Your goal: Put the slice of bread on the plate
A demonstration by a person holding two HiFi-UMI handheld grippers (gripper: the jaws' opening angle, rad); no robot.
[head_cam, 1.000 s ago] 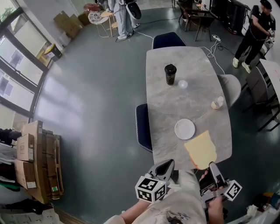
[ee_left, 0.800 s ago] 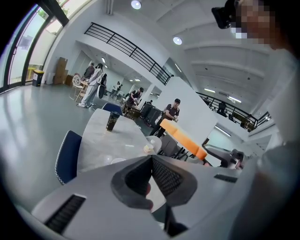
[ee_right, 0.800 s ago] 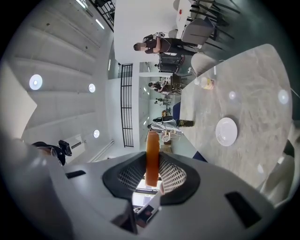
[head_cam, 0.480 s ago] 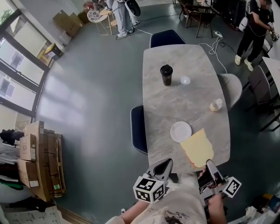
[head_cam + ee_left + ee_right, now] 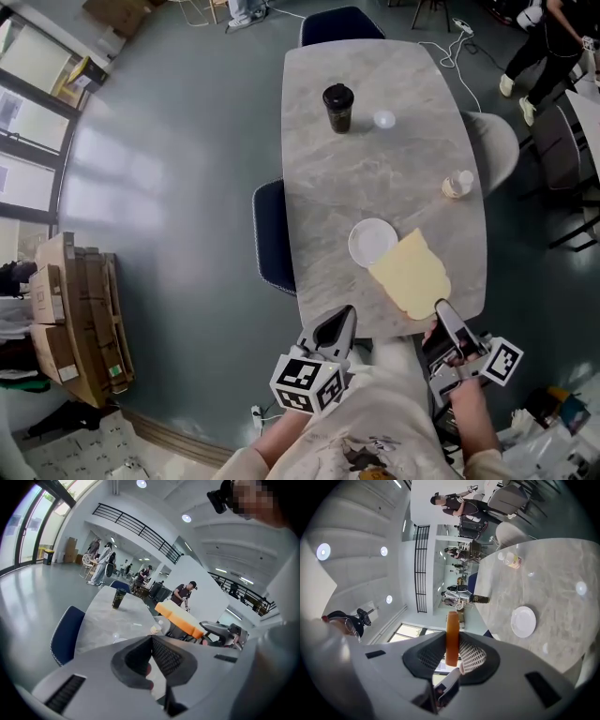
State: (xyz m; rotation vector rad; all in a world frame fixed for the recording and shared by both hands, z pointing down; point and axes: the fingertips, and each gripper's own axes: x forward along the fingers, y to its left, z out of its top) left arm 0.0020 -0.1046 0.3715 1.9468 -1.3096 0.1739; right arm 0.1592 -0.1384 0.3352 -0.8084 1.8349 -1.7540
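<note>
Bread in my right tool, over the near end of the surface.
Head view: my right tool [image 5: 439,319] pinches the bread [image 5: 410,275] by its near edge, and its far corner is just beside the plate [image 5: 373,242] on the surface [image 5: 375,159]; my left tool [image 5: 335,330] hangs off the near end. Left gripper view: jaws pressed together, empty. Right gripper view: the bread stands edge-on between the pads [image 5: 471,654], the plate beyond.

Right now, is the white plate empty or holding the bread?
Empty. The plate is bare; the bread slice is clamped in the right gripper, off it.
</note>
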